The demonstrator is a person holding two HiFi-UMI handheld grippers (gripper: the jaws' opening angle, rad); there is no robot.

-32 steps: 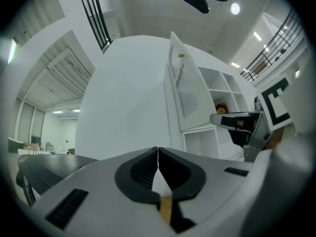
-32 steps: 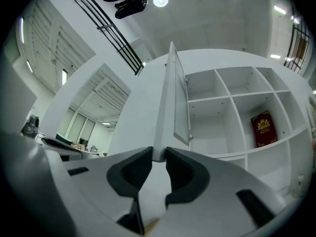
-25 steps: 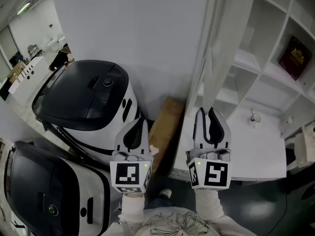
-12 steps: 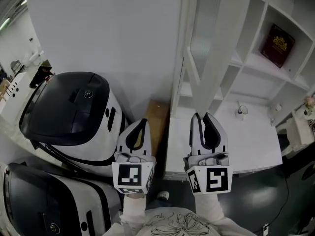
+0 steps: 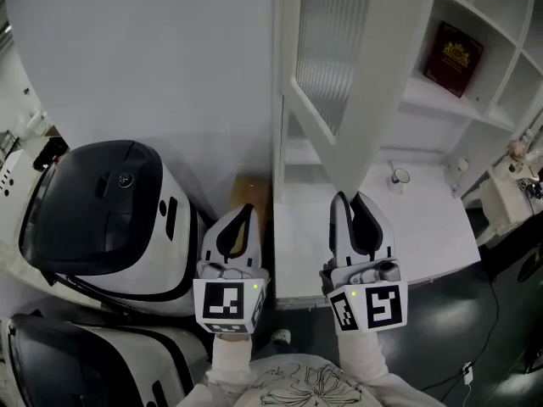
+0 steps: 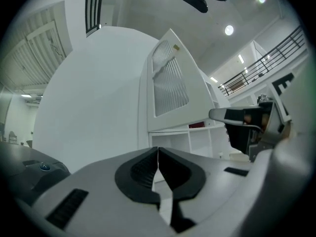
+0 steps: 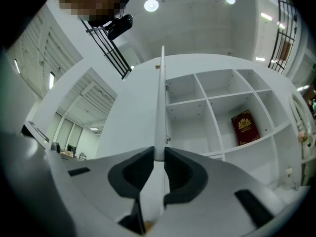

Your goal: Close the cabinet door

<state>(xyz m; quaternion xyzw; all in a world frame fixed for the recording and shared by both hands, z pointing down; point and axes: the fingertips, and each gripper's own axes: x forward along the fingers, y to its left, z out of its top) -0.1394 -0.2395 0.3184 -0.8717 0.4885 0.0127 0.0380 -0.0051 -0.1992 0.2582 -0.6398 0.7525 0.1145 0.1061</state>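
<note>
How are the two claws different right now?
The right claw is clamped on the edge of the cabinet door; the left claw is shut on nothing. The right claw sits before the shelves; the left claw sits near a black-and-white machine. Both are white and black.

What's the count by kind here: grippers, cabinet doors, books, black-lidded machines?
grippers: 2, left gripper and right gripper
cabinet door: 1
red book: 1
black-lidded machines: 2
Total: 6
</note>
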